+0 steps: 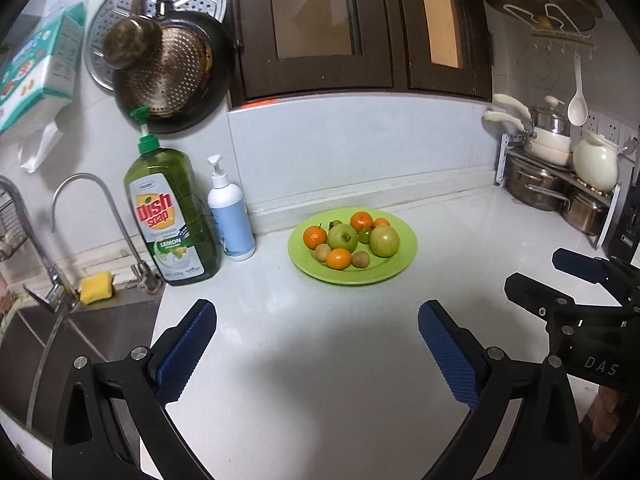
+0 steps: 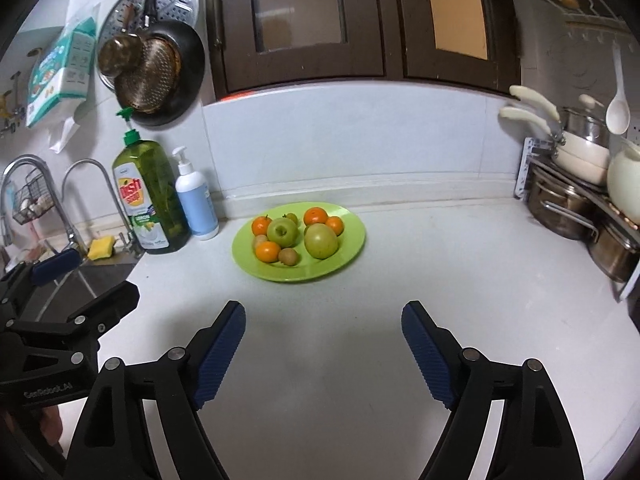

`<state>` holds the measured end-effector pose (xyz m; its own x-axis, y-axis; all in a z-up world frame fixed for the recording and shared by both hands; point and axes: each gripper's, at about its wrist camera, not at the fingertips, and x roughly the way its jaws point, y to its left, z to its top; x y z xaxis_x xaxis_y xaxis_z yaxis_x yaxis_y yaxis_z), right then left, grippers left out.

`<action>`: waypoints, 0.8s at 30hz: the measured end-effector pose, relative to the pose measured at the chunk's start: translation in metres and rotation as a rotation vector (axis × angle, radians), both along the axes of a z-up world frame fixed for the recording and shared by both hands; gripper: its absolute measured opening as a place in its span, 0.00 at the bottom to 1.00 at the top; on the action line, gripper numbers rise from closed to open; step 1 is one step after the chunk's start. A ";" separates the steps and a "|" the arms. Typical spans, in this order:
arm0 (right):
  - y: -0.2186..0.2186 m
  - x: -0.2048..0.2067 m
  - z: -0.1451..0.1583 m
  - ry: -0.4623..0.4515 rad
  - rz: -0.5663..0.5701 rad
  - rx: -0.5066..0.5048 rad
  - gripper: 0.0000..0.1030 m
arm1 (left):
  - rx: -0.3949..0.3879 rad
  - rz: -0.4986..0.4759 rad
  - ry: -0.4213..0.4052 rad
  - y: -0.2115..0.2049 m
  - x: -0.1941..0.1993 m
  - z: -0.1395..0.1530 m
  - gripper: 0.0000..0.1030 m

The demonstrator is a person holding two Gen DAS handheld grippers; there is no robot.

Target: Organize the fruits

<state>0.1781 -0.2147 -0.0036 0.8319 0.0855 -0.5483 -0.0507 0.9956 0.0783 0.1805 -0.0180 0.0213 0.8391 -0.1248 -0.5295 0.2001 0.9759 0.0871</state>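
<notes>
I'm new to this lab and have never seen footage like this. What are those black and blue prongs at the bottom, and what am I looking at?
Those prongs are the fingers of two hand-held grippers; a person carries one in each hand. Each picture comes from a camera on one gripper, looking forward along its fingers. The left gripper and right gripper are both open and hold nothing. Ahead, on the white counter, sits a green plate of fruit: oranges, green apples and small brown fruits. Beside it stand a dish soap bottle and a pump bottle, near the sink.
</notes>
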 end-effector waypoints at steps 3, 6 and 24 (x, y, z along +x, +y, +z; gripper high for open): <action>-0.005 -0.018 0.007 -0.019 0.010 -0.006 0.80 | -0.019 0.029 -0.009 -0.004 -0.021 0.007 1.00; -0.009 -0.037 0.014 -0.030 0.027 -0.009 0.81 | -0.038 0.042 -0.020 -0.008 -0.041 0.012 1.00; -0.029 -0.141 0.033 -0.091 0.065 -0.026 0.85 | -0.037 0.124 -0.094 -0.021 -0.158 0.030 1.00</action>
<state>0.0375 -0.2433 0.0290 0.8716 0.1275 -0.4733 -0.1208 0.9917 0.0446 0.0227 -0.0387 0.0514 0.8947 -0.0353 -0.4452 0.0708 0.9955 0.0635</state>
